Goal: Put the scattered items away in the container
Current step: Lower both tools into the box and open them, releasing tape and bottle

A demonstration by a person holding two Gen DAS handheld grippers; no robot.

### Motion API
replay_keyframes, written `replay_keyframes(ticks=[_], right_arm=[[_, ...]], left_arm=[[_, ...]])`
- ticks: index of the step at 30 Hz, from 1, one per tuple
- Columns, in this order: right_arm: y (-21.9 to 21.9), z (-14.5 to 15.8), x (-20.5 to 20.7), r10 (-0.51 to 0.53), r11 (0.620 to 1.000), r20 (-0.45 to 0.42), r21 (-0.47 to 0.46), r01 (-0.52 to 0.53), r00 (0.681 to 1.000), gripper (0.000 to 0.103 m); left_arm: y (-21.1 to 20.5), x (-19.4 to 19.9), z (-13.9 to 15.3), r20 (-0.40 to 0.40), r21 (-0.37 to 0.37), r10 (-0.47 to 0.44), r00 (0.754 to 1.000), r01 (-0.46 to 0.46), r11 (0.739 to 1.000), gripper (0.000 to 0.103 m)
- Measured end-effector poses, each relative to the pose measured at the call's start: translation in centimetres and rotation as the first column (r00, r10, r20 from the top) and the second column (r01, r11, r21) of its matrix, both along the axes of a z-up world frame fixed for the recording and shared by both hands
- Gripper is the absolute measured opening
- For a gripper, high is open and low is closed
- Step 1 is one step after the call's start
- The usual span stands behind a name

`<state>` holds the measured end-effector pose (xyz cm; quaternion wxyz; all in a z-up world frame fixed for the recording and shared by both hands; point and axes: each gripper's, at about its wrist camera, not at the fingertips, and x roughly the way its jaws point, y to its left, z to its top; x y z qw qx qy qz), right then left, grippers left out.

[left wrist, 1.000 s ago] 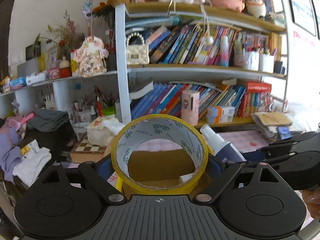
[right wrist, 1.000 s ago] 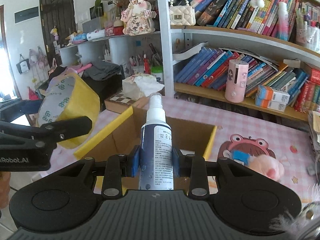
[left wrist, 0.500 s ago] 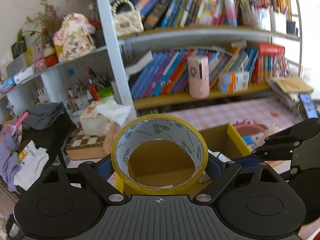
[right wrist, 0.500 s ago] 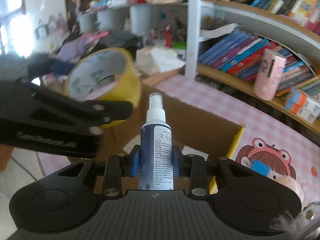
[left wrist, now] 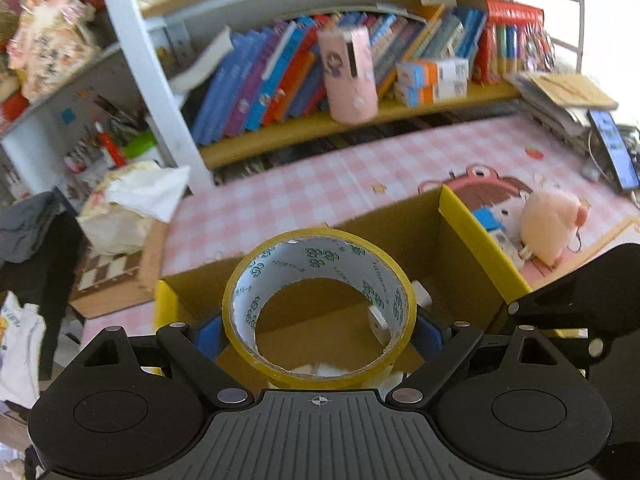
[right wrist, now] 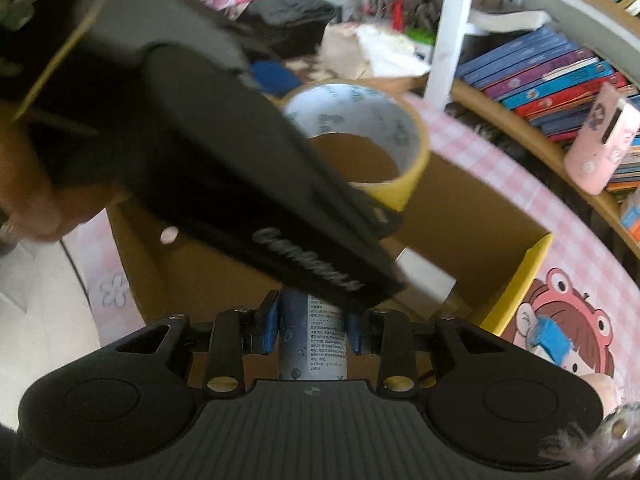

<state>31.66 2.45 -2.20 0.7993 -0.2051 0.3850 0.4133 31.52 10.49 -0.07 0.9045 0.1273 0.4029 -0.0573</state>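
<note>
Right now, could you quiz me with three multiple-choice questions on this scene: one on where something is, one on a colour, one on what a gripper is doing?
1. Where is the tape roll?
A. on the shelf
B. over the open cardboard box
C. on the floor

2. What colour is the tape roll's outside?
A. yellow
B. red
C. green

3. What is the right gripper doing?
A. hanging open
B. gripping a plush toy
C. clamping a spray bottle

Answers: 1 B, the box interior shows behind and through it. 2 A, its rim is yellow. 3 C, blue pads press the bottle's sides.
</note>
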Motion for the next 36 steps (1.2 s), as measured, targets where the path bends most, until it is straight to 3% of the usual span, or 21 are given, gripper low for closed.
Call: replay_keyframes(ticks=[6,12,31,36], right_arm=[[0.0,-0.7,0.8,0.005,1.0,-0.037,-0.028,-0.006,0.999,0.031],[0.3,-1.0,0.7,0.003,0.999,-0.044,-0.039,-0.005,0.999,0.031],[0.4,-1.2,0.7,0.001,0.999,-0.049,-0.043,-0.003,0.999,0.031],[0.3,-1.0,0.9,-0.007,1.0,-0.053,-0.018,0.006,0.999,0.038]], left_arm=[[0.1,2.1,-1.9,-0.115,0.013,0.005,0.993,-0.004,1.0,0.091],[0.0,3.4,-3.5,-0.173,0.046,0.024,0.985,-0.016,0.999,0.091],[0.1,4.1,-4.4,-0.167,0.079,0.052,0.985,-0.039,0.996,0.092],[0.1,3.9,-4.2,-0.159,0.095,0.068,0.985,-0.053,0.994,0.092]])
